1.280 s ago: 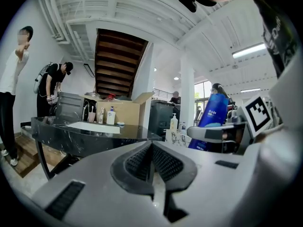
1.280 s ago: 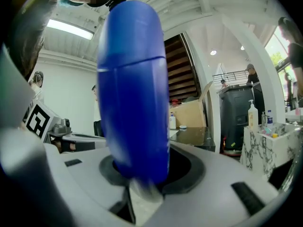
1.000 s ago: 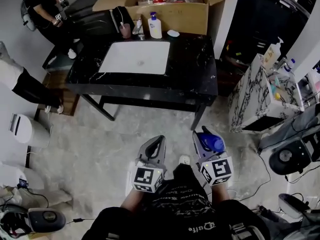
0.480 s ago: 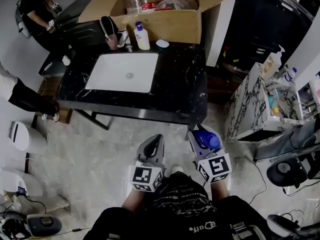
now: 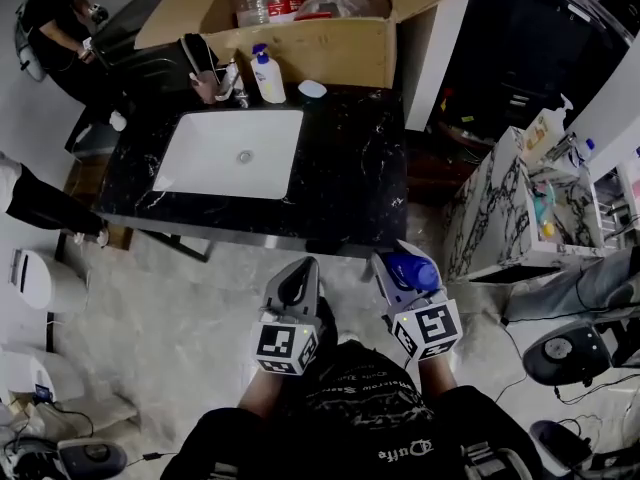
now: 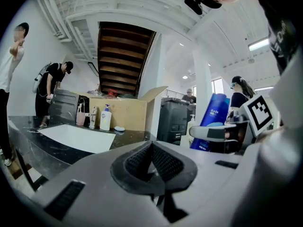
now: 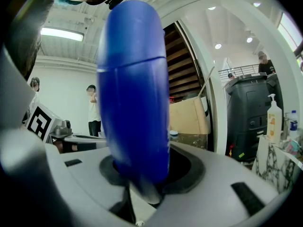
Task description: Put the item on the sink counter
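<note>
A blue bottle [image 5: 415,271] stands upright between the jaws of my right gripper [image 5: 400,276], which is shut on it; in the right gripper view the blue bottle [image 7: 134,91] fills the middle. My left gripper [image 5: 299,286] is beside it, jaws shut and empty, seen close in the left gripper view [image 6: 152,162]. Both are held just short of the near edge of the black marble sink counter [image 5: 355,183], which has a white basin [image 5: 228,153]. In the left gripper view the blue bottle [image 6: 214,119] shows at the right.
At the counter's back stand a white pump bottle [image 5: 266,76], a pink cup [image 5: 207,86] and a small white dish [image 5: 312,89]. A cardboard box [image 5: 300,28] sits behind. A marble cabinet [image 5: 505,213] with bottles is at right. A person [image 5: 55,23] crouches far left.
The counter has drawn nearer in the head view as I walk towards it. Both grippers keep the same pose, the bottle still held in the right one.
</note>
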Demonstrator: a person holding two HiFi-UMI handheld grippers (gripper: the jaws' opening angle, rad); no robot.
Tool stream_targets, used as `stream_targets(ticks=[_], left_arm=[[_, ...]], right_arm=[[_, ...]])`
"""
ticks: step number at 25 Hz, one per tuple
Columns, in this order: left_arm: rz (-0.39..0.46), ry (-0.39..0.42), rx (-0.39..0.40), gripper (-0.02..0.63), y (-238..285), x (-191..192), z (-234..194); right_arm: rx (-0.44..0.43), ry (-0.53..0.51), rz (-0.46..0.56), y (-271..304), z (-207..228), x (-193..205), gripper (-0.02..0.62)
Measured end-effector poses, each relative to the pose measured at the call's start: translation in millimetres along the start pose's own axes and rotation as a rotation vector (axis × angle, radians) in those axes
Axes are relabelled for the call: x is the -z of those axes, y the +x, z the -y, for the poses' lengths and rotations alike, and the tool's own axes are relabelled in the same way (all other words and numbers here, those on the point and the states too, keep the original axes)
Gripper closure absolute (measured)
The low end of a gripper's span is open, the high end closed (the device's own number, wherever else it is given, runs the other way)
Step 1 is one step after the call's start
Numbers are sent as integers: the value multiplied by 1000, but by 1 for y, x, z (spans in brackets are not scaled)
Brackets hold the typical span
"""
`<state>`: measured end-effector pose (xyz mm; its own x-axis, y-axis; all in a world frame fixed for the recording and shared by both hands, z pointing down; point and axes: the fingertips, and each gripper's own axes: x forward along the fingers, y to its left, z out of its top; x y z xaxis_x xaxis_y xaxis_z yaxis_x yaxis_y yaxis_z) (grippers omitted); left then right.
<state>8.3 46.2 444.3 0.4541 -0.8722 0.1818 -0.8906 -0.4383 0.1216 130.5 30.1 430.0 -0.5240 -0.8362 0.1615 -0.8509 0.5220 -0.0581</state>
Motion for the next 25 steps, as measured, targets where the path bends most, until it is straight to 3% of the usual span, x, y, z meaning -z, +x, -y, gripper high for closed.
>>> stream_targets(ticks=[25], left_arm=[[-23,14,114,600,157,-39,-129]], right_arm=[[145,-9,-65,178,77,-41,459]])
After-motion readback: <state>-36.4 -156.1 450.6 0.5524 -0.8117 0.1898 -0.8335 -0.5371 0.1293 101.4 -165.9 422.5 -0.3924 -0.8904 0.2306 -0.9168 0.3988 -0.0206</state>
